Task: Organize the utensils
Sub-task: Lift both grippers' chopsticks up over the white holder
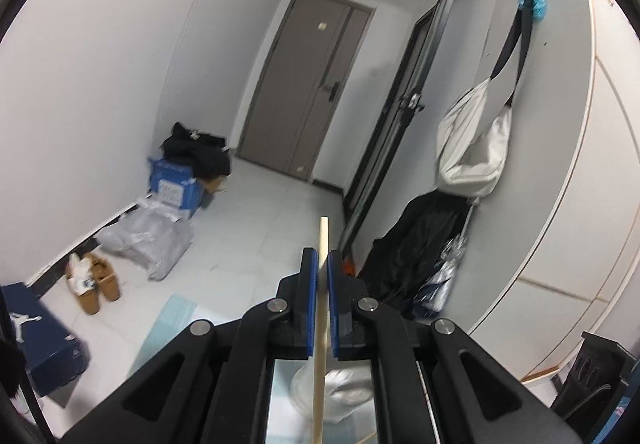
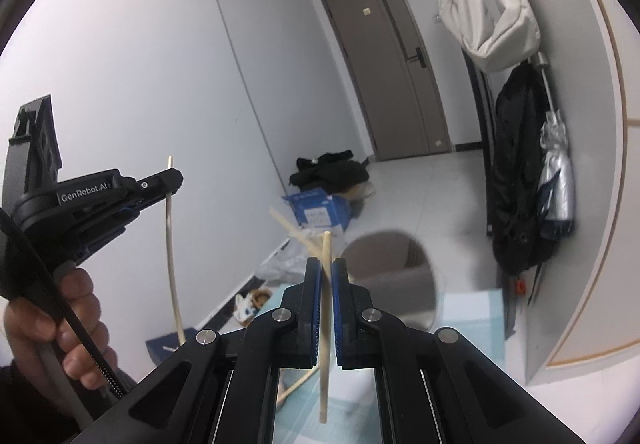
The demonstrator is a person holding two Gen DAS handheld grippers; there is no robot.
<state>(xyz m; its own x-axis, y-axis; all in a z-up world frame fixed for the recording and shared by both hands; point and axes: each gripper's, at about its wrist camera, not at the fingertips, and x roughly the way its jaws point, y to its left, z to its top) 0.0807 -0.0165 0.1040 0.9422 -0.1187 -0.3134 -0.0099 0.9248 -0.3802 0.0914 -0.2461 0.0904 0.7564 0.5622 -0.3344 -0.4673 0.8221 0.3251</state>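
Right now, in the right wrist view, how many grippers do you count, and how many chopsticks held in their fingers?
Grippers: 2, the left gripper and the right gripper.
Held chopsticks: 2, the left chopstick and the right chopstick.
Total: 4.

The middle of the floor (image 1: 256,212) lies open up to the closed door (image 1: 304,84). At lower left, boxes (image 1: 176,184), a plastic bag (image 1: 148,240) and shoes (image 1: 94,280) crowd the wall. On the right, a hanging white bag (image 1: 476,148) and black coat (image 1: 416,248) narrow the passage beside the dark door frame (image 1: 404,112).
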